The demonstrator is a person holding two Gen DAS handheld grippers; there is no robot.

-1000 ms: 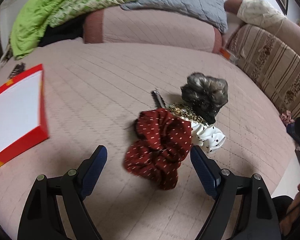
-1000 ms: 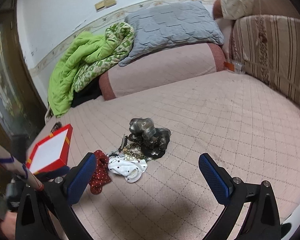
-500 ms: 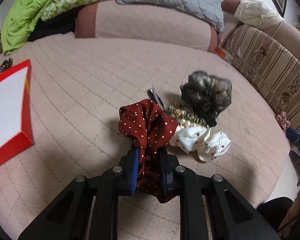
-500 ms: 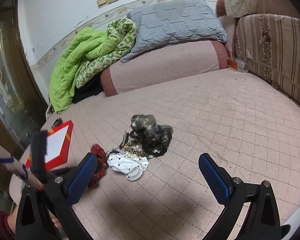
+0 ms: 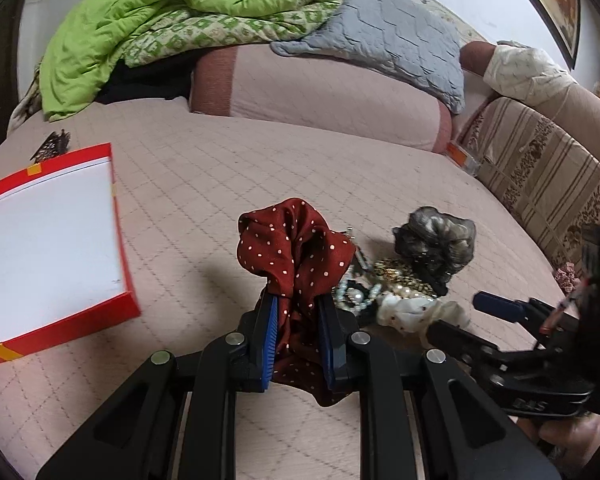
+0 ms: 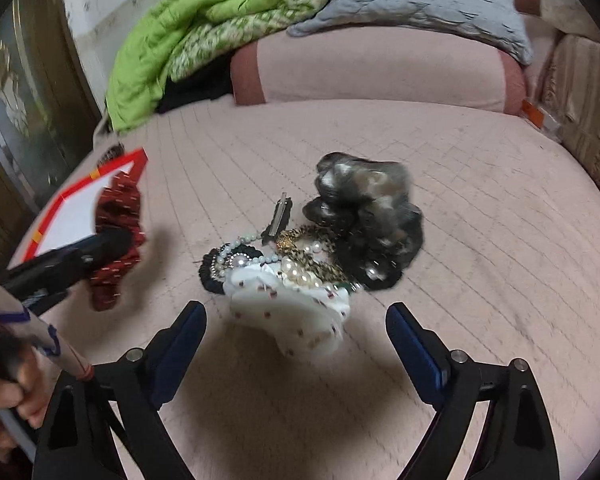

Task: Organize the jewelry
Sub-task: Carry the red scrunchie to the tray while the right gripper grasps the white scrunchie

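Left gripper [image 5: 298,332] jaws clamp red scrunchie [image 5: 296,248]; only right view shows right gripper [image 6: 296,340] jaws apart.

A dark-red polka-dot scrunchie [image 5: 296,248] hung lifted off the bed, near an open red box [image 5: 48,240]; white scrunchie [image 6: 292,312], pearl strands [image 6: 240,258], hair clip [image 6: 280,218] and dark furry scrunchie [image 6: 372,208] lay heaped together.

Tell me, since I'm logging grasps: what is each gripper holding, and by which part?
The left gripper pinches the red dotted scrunchie near its lower bunched folds. The right gripper is open, holding nothing, near the white scrunchie.
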